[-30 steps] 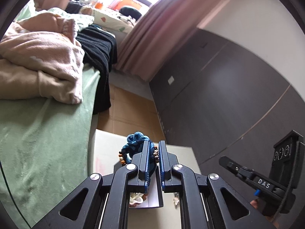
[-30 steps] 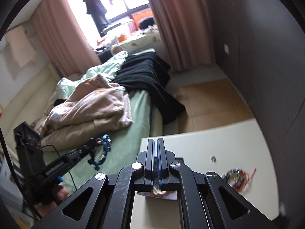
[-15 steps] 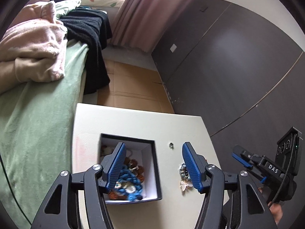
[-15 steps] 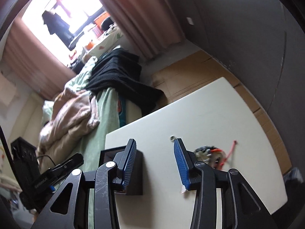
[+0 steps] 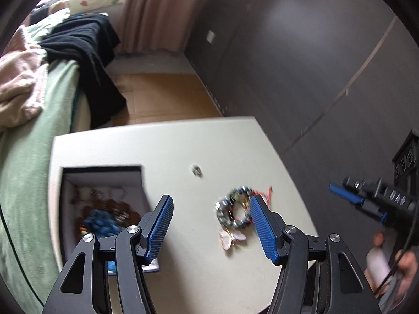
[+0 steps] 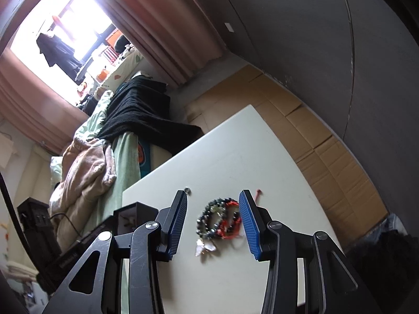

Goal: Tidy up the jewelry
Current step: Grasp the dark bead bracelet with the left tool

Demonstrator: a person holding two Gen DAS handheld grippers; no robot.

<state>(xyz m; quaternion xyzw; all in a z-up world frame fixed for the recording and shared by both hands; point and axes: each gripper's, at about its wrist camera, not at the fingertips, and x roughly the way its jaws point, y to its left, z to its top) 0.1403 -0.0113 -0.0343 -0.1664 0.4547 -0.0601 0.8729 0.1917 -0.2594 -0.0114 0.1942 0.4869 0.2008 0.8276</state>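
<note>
A black jewelry box (image 5: 103, 175) with a white inside stands on the white table (image 5: 183, 144) and holds a blue bracelet (image 5: 100, 222) and brown beads. A pile of beaded bracelets (image 5: 234, 210) with a red cord and a pale butterfly charm (image 5: 231, 238) lies right of the box. My left gripper (image 5: 212, 225) is open and empty above the table, between box and pile. My right gripper (image 6: 213, 221) is open and empty, its jaws either side of the bracelet pile (image 6: 218, 218). The box (image 6: 131, 213) shows at its left. The right gripper also shows in the left wrist view (image 5: 366, 198).
A small metal ring (image 5: 197, 170) lies on the table beyond the pile; it also shows in the right wrist view (image 6: 187, 190). A bed with green sheet (image 5: 26, 157), pink blanket and black cloth stands left of the table. A dark wall panel (image 5: 301, 65) runs along the right. Cardboard (image 6: 314, 136) covers the floor.
My left gripper opened and dropped the blue bracelet into the box, then swung right toward the pile. My right gripper opened and moved over the bracelet pile.
</note>
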